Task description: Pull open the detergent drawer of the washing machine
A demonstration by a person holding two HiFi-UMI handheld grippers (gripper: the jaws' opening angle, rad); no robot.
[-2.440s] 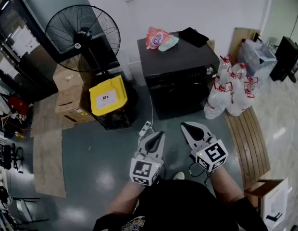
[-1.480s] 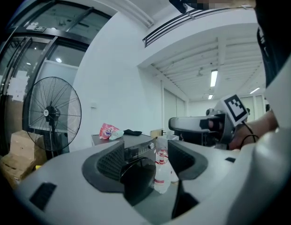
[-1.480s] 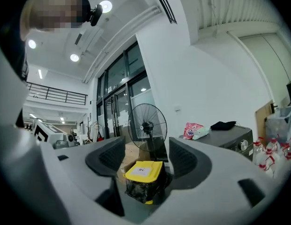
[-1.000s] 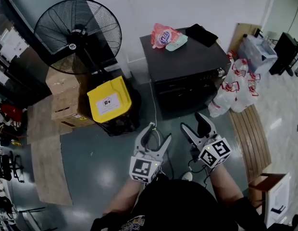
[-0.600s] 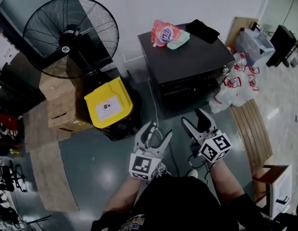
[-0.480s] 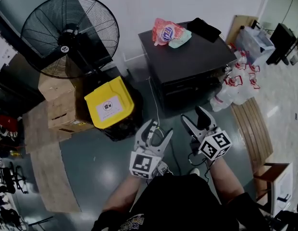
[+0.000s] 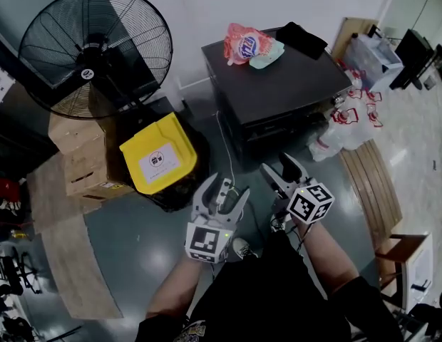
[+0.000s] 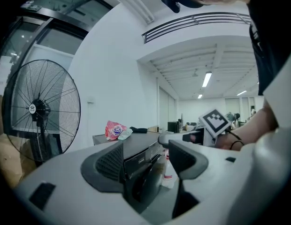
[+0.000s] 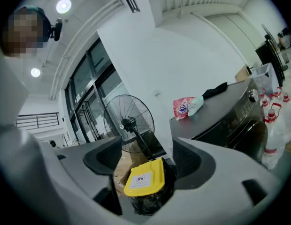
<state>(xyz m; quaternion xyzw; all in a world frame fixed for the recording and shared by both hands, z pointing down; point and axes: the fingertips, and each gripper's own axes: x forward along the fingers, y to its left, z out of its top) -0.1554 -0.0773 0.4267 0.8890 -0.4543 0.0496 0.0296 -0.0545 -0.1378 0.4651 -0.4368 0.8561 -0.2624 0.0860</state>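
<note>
The black washing machine (image 7: 278, 84) stands against the white wall, and its front panel (image 7: 274, 125) faces me. The detergent drawer cannot be made out on that panel. In the left gripper view the washing machine's front (image 8: 138, 161) shows between the jaws, still some way off. My left gripper (image 7: 227, 187) is open and empty above the floor in front of the machine. To its right, my right gripper (image 7: 278, 166) is also open and empty; its jaws have just been opening slightly wider. In the right gripper view the washing machine (image 9: 230, 118) lies to the right of the jaws.
A pink detergent bag (image 7: 246, 45) and a black cloth (image 7: 301, 38) lie on top of the machine. Left of it are a yellow-lidded bin (image 7: 158, 155), a large fan (image 7: 93, 48) and cardboard boxes (image 7: 75, 155). On the right sit white plastic bags (image 7: 342, 130) and a wooden slatted board (image 7: 367, 191).
Both grippers have moved closer to the washing machine's front and a little lower. The view has shifted with them. Both stay open and empty.
</note>
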